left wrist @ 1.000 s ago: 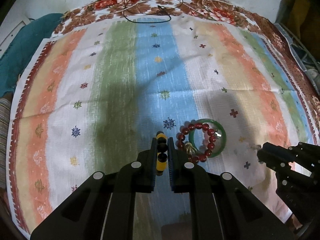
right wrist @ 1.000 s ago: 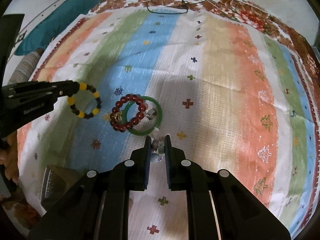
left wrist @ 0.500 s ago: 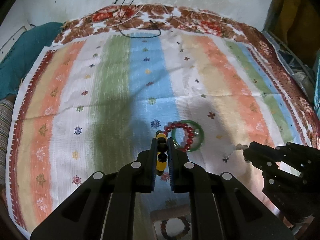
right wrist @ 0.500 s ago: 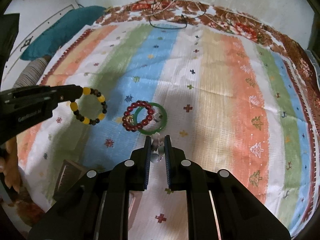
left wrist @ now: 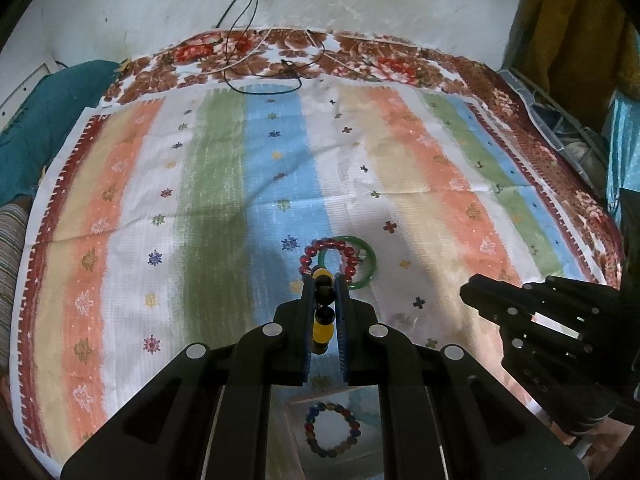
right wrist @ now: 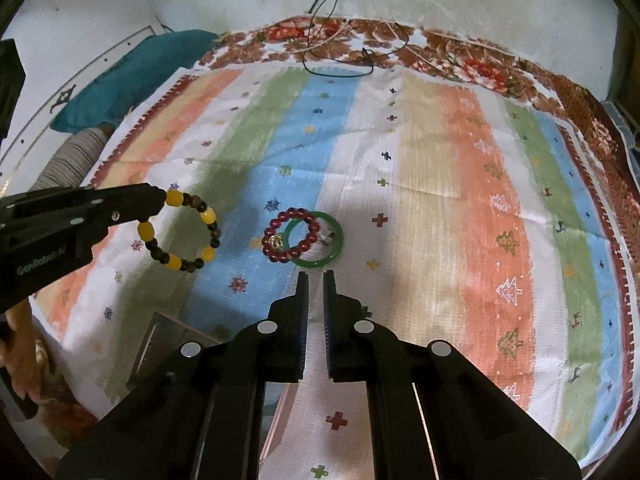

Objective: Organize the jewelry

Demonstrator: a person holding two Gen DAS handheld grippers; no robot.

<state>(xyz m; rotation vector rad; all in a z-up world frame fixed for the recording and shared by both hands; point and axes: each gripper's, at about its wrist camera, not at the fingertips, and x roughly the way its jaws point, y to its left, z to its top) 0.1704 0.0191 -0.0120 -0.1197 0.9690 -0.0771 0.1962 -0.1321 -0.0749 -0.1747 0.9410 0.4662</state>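
Left gripper was clenched on the yellow-and-dark bead bracelet, whose loop hung free of the striped cloth, well to the left of the green bangle in the right wrist view. Right gripper, on the near side of that bangle, had its jaws shut with nothing between them. Half a second earlier a small pale piece had still been pinched there; it had since left the jaws, and where it ended up could not be seen. Both views had also widened over the last second, so the two hands seemed to have lifted away from the cloth. Nearer than the bangle, under the left gripper, an open box held a multicoloured bead bracelet, which looked like the place the pieces were being gathered. By that reading one small item was probably dealt with, the yellow bracelet was on its way, and two pieces remained. The red bead bracelet lay overlapping the bangle's left side, both flat on the blue and white stripes. Far beyond the bangle, a thin black cord trailed over the cloth's floral border towards the wall.
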